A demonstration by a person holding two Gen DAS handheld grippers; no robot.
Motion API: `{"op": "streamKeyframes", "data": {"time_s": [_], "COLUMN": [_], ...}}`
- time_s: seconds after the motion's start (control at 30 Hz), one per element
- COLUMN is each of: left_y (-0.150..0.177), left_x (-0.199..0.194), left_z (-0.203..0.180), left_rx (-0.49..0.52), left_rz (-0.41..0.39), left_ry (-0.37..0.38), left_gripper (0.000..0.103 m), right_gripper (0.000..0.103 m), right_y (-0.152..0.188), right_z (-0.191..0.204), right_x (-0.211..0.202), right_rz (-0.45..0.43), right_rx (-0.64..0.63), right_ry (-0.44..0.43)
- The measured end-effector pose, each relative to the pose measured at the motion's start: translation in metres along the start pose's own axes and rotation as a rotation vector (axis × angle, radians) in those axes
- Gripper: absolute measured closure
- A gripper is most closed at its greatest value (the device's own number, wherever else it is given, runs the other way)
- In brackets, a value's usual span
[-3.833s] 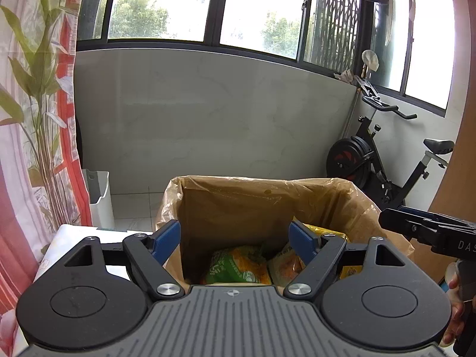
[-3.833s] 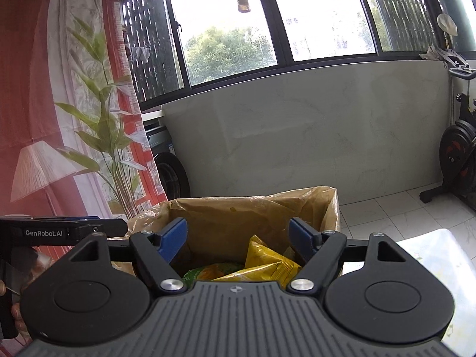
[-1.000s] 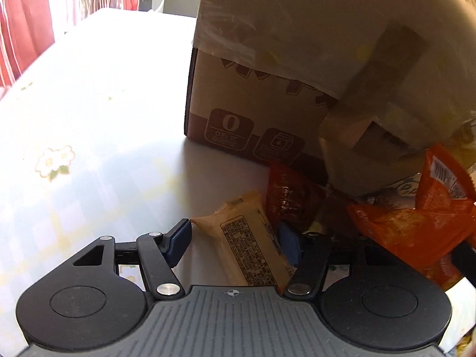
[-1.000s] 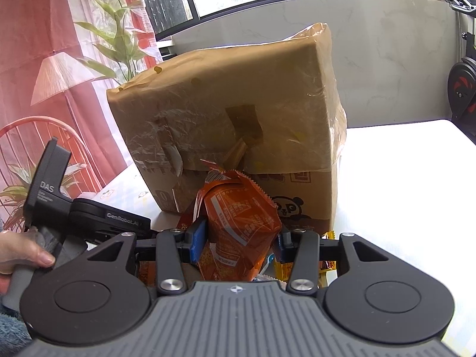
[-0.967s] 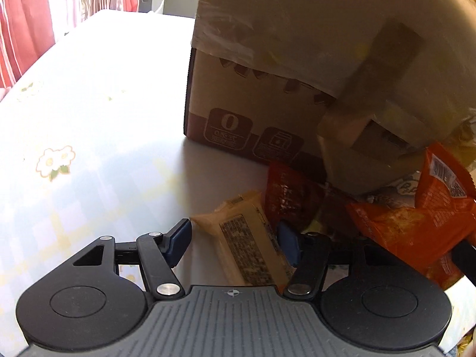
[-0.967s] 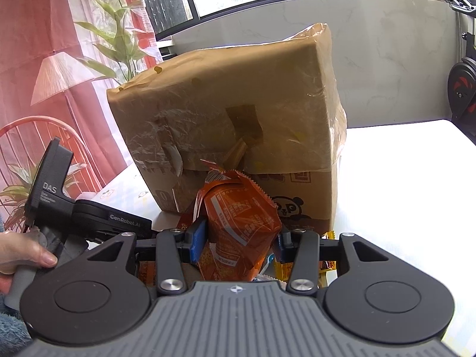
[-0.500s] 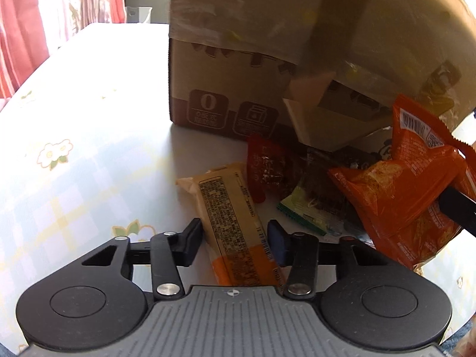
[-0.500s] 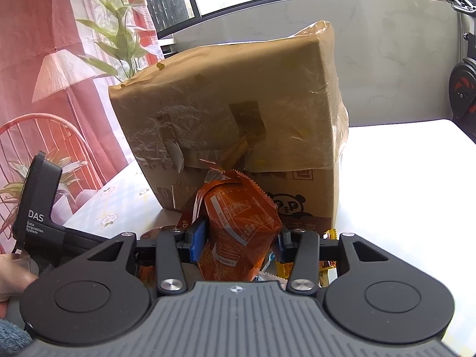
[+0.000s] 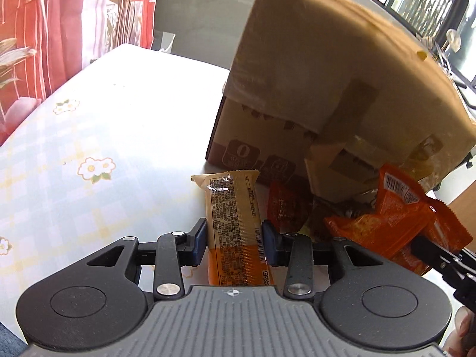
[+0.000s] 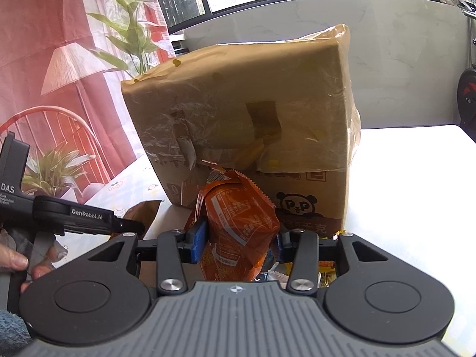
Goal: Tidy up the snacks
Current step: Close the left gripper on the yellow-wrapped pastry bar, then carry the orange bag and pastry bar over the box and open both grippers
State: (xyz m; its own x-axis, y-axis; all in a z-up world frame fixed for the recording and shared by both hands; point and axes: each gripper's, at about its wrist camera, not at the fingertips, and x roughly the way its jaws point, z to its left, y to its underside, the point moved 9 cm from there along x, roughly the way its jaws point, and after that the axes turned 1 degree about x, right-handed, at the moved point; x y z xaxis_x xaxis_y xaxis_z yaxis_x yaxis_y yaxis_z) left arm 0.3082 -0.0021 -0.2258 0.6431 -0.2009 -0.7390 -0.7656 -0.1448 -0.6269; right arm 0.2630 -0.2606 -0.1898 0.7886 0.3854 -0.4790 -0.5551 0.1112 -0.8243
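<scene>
The table, covered in a pale checked cloth with small flower prints, runs from the near edge to the far wall. On it stands the cardboard box, wrapped in brownish plastic and tape, with a panda print on its lower right face in the right wrist view; it sits far of both tools and fills the middle of both views.

At the near foot of the box lies a small heap of snacks. The orange chip bag is pinched between the 2 fingers of the right gripper, which is clamped on its sides; the bag stands roughly upright, just near the box. The tan and orange bar packet lies lengthwise between the 2 fingers of the left gripper, whose blue pads press against both edges, gripping it. A dark red packet lies just right of the bar, near the box's base.
</scene>
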Motion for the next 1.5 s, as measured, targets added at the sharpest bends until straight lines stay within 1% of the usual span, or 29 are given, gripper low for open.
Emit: {"op": "streamKeyframes", "data": {"time_s": [0.1,0.2,0.33,0.5,0.6,0.73,0.83,0.9,0.97,1.1,1.2,1.23,1.33,1.43,1.5], "left_y": [-0.007,-0.022,-0.047,-0.074,-0.092,-0.119,-0.139,-0.152,-0.165,-0.194,-0.211,-0.213,-0.215,-0.215,-0.215], "left_x": [-0.017,-0.038,-0.068,-0.106,-0.116,-0.123,-0.128,-0.126,-0.122,-0.098,-0.069,-0.060,-0.034,-0.013,-0.006], "left_z": [0.001,-0.001,-0.008,-0.028,-0.040,-0.061,-0.077,-0.087,-0.098,-0.112,-0.116,-0.117,-0.120,-0.120,-0.117], "left_rx": [0.022,0.064,0.082,0.145,0.162,0.187,0.217,0.234,0.246,0.237,0.223,0.213,0.207,0.215,0.209], "left_rz": [-0.031,-0.091,-0.171,-0.272,-0.328,-0.398,-0.444,-0.456,-0.465,-0.435,-0.404,-0.399,-0.372,-0.338,-0.321], "left_ry": [-0.001,-0.006,0.037,0.089,0.119,0.145,0.160,0.175,0.189,0.211,0.205,0.192,0.185,0.171,0.175], "left_gripper": [0.062,0.062,0.062,0.062,0.062,0.062,0.062,0.062,0.062,0.062,0.062,0.062,0.062,0.062,0.059], "right_gripper": [0.059,0.059,0.059,0.059,0.059,0.059,0.059,0.059,0.059,0.059,0.059,0.059,0.059,0.059,0.056], "right_y": [-0.002,-0.012,-0.035,-0.074,-0.104,-0.141,-0.165,-0.182,-0.195,-0.210,-0.212,-0.211,-0.210,-0.209,-0.208], "right_z": [0.006,0.011,0.018,0.030,0.036,0.039,0.037,0.036,0.034,0.022,0.014,0.010,0.003,-0.002,-0.004], "right_x": [-0.004,-0.011,-0.029,-0.053,-0.066,-0.071,-0.066,-0.058,-0.044,-0.005,0.013,0.017,0.034,0.048,0.057], "right_rz": [-0.007,-0.028,-0.086,-0.168,-0.233,-0.300,-0.336,-0.361,-0.363,-0.330,-0.319,-0.316,-0.296,-0.266,-0.239], "right_rx": [-0.021,-0.038,-0.044,-0.044,-0.030,-0.007,0.025,0.026,0.038,0.120,0.188,0.214,0.274,0.287,0.293], "right_ry": [-0.009,-0.030,-0.075,-0.171,-0.213,-0.243,-0.239,-0.207,-0.170,-0.090,-0.075,-0.073,-0.060,-0.039,-0.031]}}
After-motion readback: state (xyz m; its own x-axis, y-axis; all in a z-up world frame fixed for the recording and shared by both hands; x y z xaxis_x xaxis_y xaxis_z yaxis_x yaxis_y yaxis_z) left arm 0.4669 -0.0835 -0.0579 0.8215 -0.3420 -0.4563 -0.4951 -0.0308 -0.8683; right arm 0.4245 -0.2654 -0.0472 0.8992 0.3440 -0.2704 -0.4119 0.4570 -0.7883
